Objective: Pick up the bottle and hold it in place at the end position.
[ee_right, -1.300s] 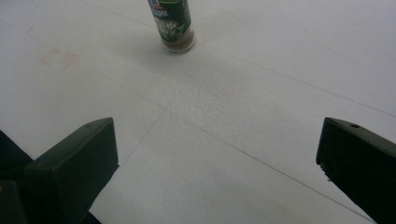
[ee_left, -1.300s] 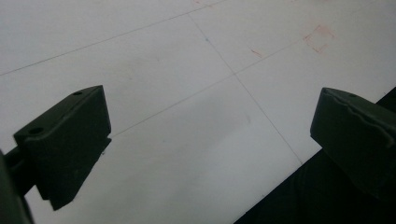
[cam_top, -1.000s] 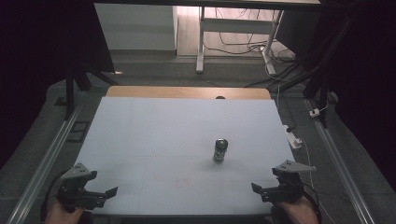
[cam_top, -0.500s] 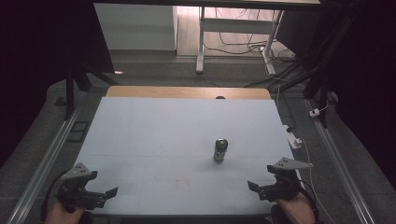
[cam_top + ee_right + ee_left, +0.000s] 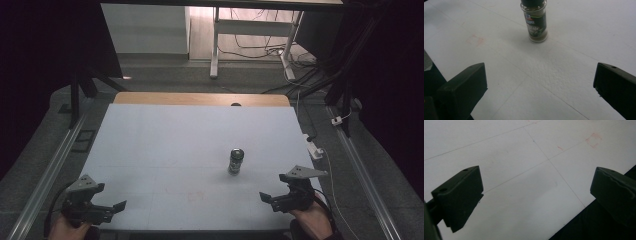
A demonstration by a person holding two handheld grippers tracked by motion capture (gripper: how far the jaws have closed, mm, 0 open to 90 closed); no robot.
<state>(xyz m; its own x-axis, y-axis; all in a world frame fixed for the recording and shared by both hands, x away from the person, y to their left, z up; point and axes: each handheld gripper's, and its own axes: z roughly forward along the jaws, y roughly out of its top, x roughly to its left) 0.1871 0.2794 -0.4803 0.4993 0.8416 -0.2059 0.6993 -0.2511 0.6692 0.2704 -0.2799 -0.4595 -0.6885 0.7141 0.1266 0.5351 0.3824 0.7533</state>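
As the right hand-held gripper [image 5: 272, 199], jaws apart, faces the upright spice jar [image 5: 236, 161] at 11 o'clock, it should straddle the jar's body squarely; the left hand-held gripper [image 5: 112, 210] idles, jaws apart.

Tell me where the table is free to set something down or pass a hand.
Nearly all of the white table is bare: the whole left half, the far strip up to the wooden edge, and the near middle between the left gripper and right gripper. Only the spice jar, right of centre, takes room.

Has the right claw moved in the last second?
Yes. The right claw has edged left along the table's near edge, toward the jar, which stayed put.
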